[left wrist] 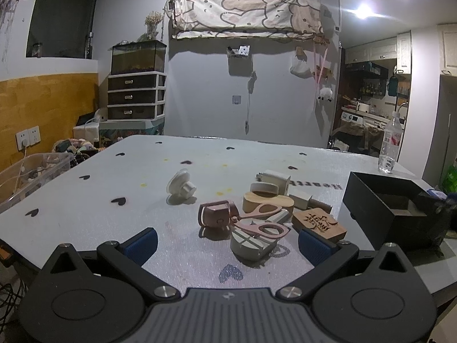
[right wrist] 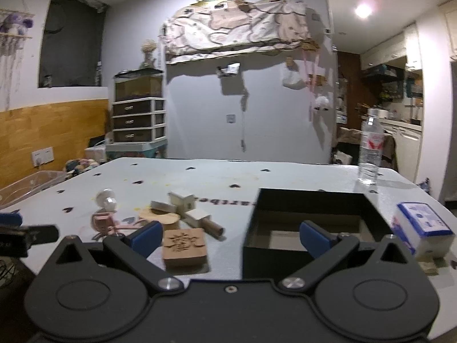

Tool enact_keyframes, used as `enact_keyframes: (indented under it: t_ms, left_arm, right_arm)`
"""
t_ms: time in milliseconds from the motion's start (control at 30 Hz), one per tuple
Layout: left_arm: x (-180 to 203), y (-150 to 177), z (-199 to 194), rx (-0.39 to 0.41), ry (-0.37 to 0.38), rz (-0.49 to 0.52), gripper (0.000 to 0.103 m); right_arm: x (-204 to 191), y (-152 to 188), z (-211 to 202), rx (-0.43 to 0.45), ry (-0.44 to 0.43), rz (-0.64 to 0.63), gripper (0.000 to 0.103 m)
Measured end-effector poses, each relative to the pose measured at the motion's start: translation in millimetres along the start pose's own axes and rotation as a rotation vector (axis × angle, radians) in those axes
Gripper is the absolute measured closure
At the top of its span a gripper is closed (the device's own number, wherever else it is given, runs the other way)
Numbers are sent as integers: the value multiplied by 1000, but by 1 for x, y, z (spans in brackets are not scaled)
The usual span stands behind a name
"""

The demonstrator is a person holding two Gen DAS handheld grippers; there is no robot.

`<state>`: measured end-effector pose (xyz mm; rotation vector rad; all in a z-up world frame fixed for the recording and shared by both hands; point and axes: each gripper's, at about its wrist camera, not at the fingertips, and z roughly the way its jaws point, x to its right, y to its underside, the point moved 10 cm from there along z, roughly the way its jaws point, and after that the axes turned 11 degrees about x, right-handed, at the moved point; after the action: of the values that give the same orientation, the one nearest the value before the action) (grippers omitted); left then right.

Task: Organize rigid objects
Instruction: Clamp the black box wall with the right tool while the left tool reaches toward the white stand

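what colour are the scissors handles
Pale pink scissors, lying on the pile of objects; clearest in the left wrist view.

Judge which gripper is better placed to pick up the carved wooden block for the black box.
Right, probably. The right gripper is open with the carved wooden block just inside its left finger and the black box beside it. The left gripper, also open, faces the pink scissors.

Both cameras sit low at the table's [left wrist: 114, 171] near edge, facing the far wall. The left wrist view looks close onto the scissors [left wrist: 258, 223]; the right wrist view sits further right, before the black box [right wrist: 311, 217]. Both share the carved wooden block [left wrist: 320, 224] and water bottle [right wrist: 370, 150].
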<state>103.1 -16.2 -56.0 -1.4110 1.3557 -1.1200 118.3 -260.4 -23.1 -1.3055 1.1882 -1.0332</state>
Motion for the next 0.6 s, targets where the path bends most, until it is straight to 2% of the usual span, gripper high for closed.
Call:
enact_keyframes:
  t_ms: [100, 267, 467, 600]
  left_arm:
    - [-4, 2, 1, -10, 7, -5, 0]
    - [-4, 11, 11, -28, 26, -15, 0]
    - [-3, 20, 29, -51, 59, -53, 0]
    - [0, 23, 41, -55, 80, -61, 0]
  right_arm:
    - [20, -7, -3, 17, 20, -28, 0]
    - [71, -15, -4, 19, 110, -19, 0]
    - [134, -12, 10, -17, 229, 39, 0]
    - [161, 0, 23, -71, 243, 106, 0]
